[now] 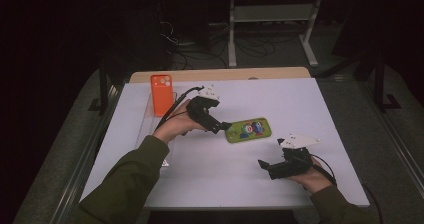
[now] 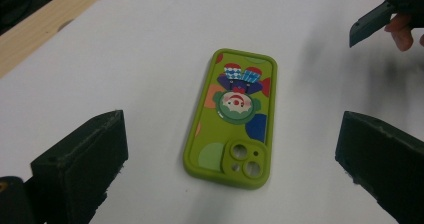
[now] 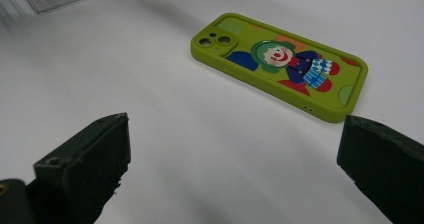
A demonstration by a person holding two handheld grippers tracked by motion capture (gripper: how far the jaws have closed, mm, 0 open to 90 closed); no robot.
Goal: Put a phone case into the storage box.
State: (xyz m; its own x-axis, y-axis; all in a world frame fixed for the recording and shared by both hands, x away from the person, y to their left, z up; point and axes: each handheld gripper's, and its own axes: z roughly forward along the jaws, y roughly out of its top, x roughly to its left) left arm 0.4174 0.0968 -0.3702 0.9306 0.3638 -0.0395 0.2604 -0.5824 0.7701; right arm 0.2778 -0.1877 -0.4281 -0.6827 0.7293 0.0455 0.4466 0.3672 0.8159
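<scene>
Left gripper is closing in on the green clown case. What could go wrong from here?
1. The green phone case lies flat on the smooth white table; the open left gripper may push it instead of catching its edges.
2. A sliding case would likely head toward the open right gripper.
3. The orange phone case stands near the left arm; a swing might topple it.
</scene>
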